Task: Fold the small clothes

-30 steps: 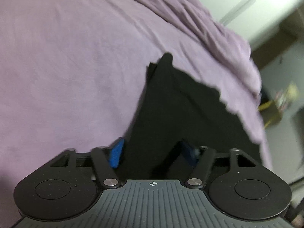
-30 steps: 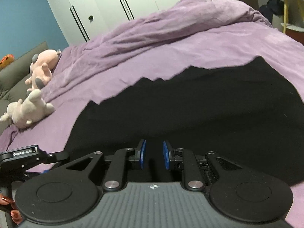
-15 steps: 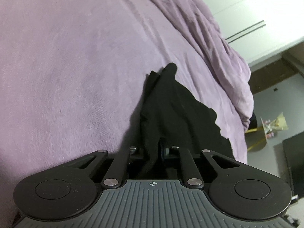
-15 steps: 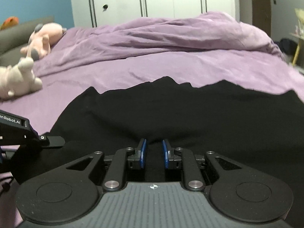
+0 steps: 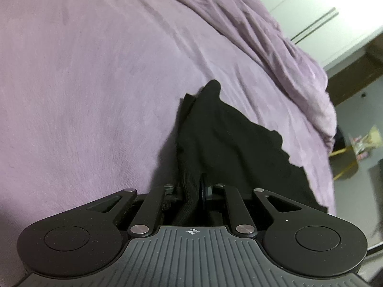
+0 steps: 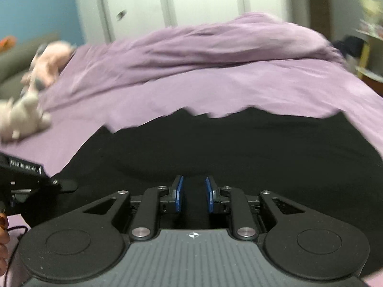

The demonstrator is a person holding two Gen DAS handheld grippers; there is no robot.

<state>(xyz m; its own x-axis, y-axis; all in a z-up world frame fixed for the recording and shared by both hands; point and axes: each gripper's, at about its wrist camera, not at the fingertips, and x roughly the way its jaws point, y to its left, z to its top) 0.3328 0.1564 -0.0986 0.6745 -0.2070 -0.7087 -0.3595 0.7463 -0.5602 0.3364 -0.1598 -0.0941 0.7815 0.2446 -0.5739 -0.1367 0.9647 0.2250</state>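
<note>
Where left gripper (image 6: 36,179) shows, label reads roughly "GenRobot.AI", blurred.

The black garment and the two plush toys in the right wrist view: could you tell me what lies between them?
Only bare purple bedsheet lies between the black garment and the plush toys in the right wrist view.

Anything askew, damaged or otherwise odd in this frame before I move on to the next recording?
Nothing looks damaged or spilled. The black garment is bunched into a narrow fold in the left gripper, expected mid-fold. Its far edge looks jagged in the right wrist view, but that view is motion-blurred. The right gripper has its jaws slightly apart.
</note>
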